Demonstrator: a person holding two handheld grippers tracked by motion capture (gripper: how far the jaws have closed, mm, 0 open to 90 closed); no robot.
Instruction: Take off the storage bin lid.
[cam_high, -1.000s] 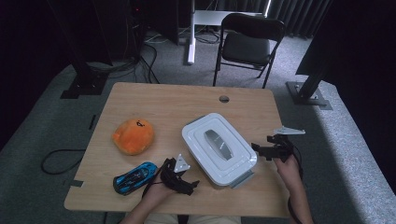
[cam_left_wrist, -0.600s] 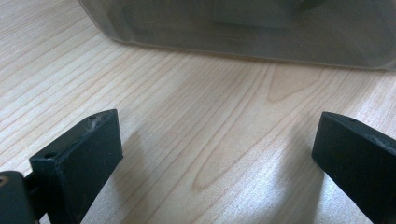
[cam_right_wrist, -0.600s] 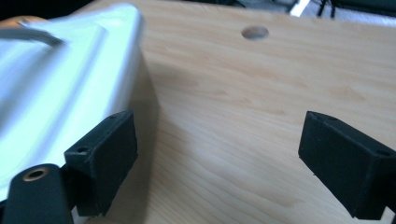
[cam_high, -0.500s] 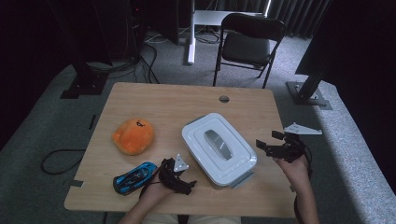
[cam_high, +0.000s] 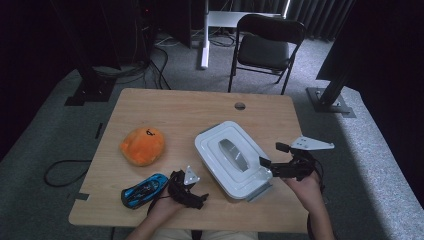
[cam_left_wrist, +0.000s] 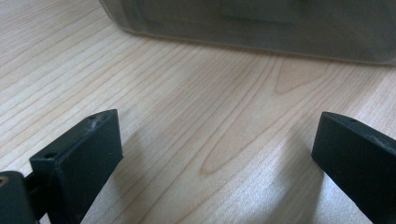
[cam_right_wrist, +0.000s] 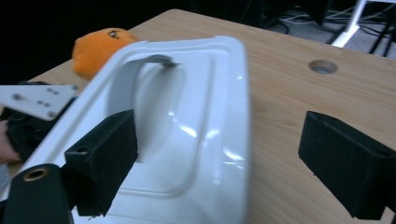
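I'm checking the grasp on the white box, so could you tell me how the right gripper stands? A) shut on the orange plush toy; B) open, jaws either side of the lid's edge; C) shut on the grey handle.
B: the right gripper is open, one jaw over the white box lid, the other over the table.

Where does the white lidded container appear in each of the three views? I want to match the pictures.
High view: the white lidded container sits right of centre on the table, between the two grippers.
Left gripper view: its grey-looking side wall runs along the top edge.
Right gripper view: its lid spans the left and centre, its right edge between the open fingers.
Shared landmark: the grey handle on the lid, also in the right gripper view.
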